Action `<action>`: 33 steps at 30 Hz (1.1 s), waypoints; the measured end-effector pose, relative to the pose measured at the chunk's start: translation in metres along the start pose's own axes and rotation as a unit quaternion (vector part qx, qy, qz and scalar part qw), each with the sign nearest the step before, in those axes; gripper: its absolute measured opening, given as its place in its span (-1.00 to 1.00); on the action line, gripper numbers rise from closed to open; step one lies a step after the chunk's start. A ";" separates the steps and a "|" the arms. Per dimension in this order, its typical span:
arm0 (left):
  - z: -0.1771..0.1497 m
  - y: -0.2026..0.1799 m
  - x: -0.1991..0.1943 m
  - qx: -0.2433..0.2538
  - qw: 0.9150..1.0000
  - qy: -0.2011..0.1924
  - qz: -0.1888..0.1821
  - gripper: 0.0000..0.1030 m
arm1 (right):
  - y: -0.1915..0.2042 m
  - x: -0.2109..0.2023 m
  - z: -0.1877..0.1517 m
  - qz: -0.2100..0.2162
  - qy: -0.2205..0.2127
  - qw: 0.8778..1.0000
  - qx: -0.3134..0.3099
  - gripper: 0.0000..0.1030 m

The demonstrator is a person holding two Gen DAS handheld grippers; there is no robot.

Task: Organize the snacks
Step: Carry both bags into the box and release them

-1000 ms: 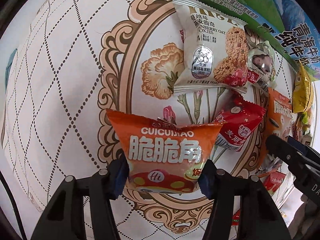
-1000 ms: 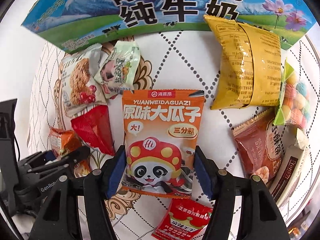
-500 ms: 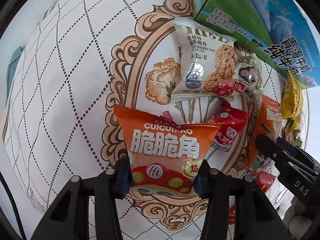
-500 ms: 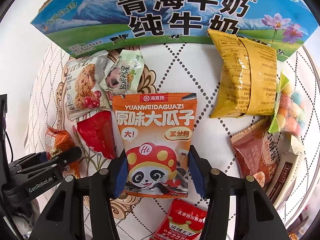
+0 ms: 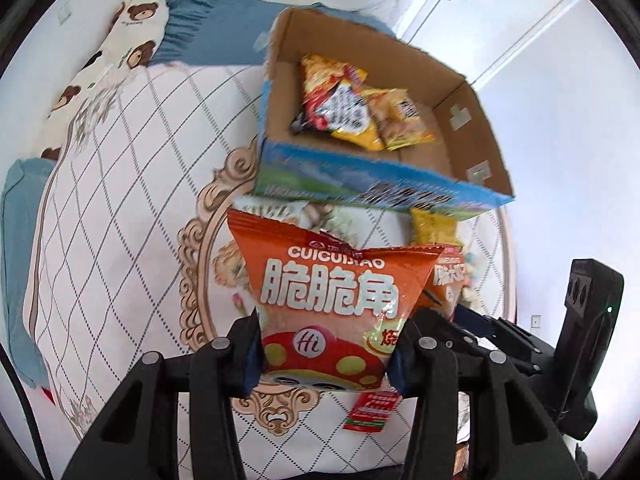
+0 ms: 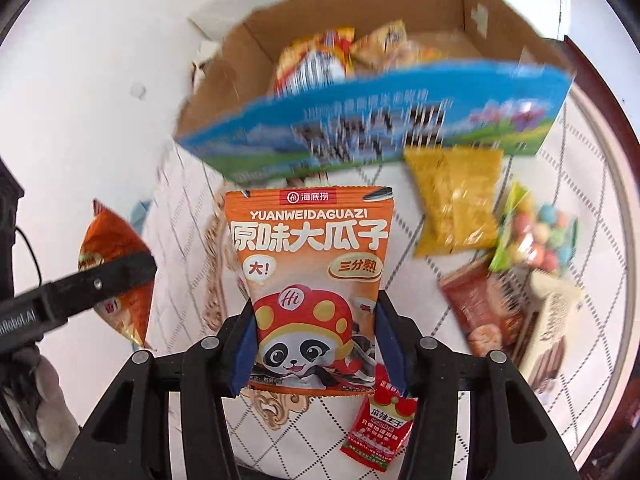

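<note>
My left gripper (image 5: 326, 350) is shut on an orange crispy-corner snack bag (image 5: 332, 280) and holds it above the bed, short of the box. My right gripper (image 6: 316, 340) is shut on an orange sunflower-seed bag with a panda (image 6: 310, 276), also lifted. An open cardboard milk box (image 5: 472, 132), with a blue printed front, stands ahead with yellow and red snack packets (image 5: 352, 108) inside; it also shows in the right wrist view (image 6: 400, 120). The left gripper and its bag (image 6: 116, 276) show at the left of the right wrist view.
Loose snacks lie on the patterned white quilt (image 5: 120, 200): a yellow bag (image 6: 456, 204), a bag of coloured balls (image 6: 536, 236), a brown packet (image 6: 484, 308), a small red sachet (image 6: 380, 428). A bear-print pillow (image 5: 116, 52) lies far left.
Both grippers have lifted their bags off the quilt and tilted up, so the open inside of the box has come into view. Both stay shut on their bags.
</note>
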State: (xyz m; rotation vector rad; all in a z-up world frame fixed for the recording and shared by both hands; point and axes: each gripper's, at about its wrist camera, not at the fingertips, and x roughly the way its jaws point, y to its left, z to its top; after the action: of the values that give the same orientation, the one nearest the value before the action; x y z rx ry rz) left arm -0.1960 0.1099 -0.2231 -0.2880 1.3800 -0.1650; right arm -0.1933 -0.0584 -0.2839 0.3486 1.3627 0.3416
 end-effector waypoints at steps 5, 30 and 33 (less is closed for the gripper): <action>0.068 -0.062 -0.003 0.056 0.998 -0.004 -0.002 -0.12 | -0.017 -0.064 0.040 0.017 -0.063 0.998 0.013 0.07; 0.181 -0.040 0.184 0.050 0.977 0.146 0.149 -0.09 | -0.096 0.061 0.299 -0.173 0.018 0.984 -0.035 0.21; 0.184 -0.036 0.184 0.041 0.979 0.144 0.141 0.26 | -0.097 0.070 0.300 -0.194 0.024 0.980 -0.032 0.67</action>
State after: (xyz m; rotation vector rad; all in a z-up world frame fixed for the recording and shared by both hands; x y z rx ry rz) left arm 0.0211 0.0433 -0.3557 0.0052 1.6799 -0.0269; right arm 0.1176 -0.1285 -0.3358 0.0166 1.4278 0.0697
